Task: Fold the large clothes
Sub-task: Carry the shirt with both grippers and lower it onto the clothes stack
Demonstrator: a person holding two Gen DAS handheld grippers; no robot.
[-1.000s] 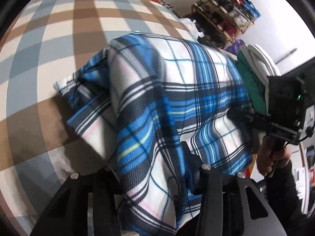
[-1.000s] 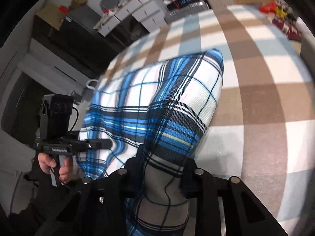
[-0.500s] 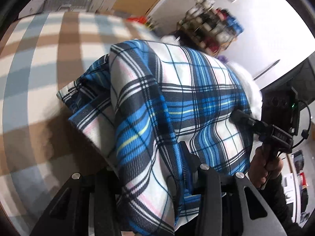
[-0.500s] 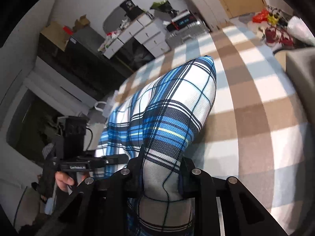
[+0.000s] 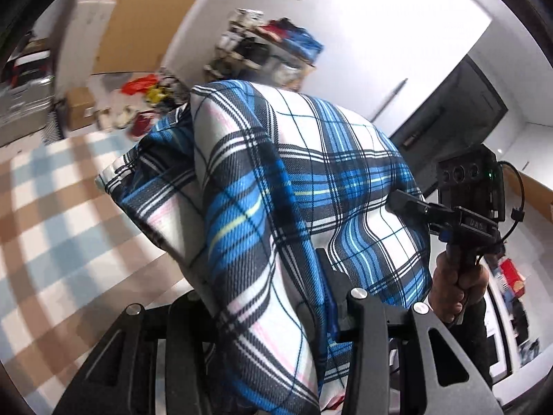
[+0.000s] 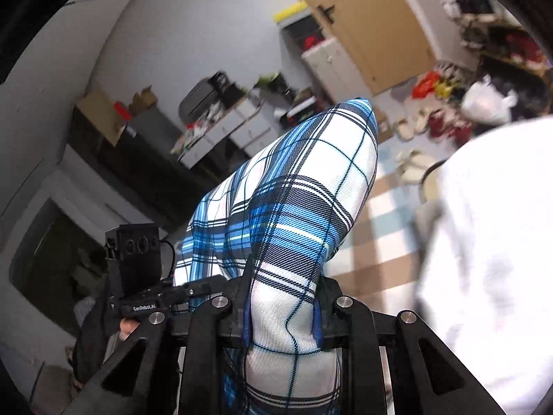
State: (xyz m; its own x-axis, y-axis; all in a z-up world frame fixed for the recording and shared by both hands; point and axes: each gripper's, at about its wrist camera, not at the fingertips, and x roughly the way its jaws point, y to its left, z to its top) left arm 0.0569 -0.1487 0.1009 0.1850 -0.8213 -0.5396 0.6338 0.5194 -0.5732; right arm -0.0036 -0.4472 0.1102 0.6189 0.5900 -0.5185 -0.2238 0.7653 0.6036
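Note:
A blue, white and black plaid garment (image 5: 283, 186) is held up in the air between both grippers, above the checked bedspread (image 5: 62, 207). My left gripper (image 5: 273, 314) is shut on one edge of the garment. My right gripper (image 6: 283, 311) is shut on another edge of the garment (image 6: 293, 214), which rises to a point in front of it. The right gripper also shows in the left wrist view (image 5: 408, 204), gripping the cloth's right side. The left gripper's body shows in the right wrist view (image 6: 166, 297).
The brown, blue and white checked bedspread (image 6: 373, 228) lies below. A white bulky item (image 6: 490, 242) fills the right of the right wrist view. A cluttered shelf rack (image 5: 262, 52), drawers (image 6: 221, 135) and floor clutter (image 6: 442, 103) stand around the room.
Both grippers have risen and tilted upward with the garment, lifting it off the bedspread; the room's walls and furniture now fill the background.

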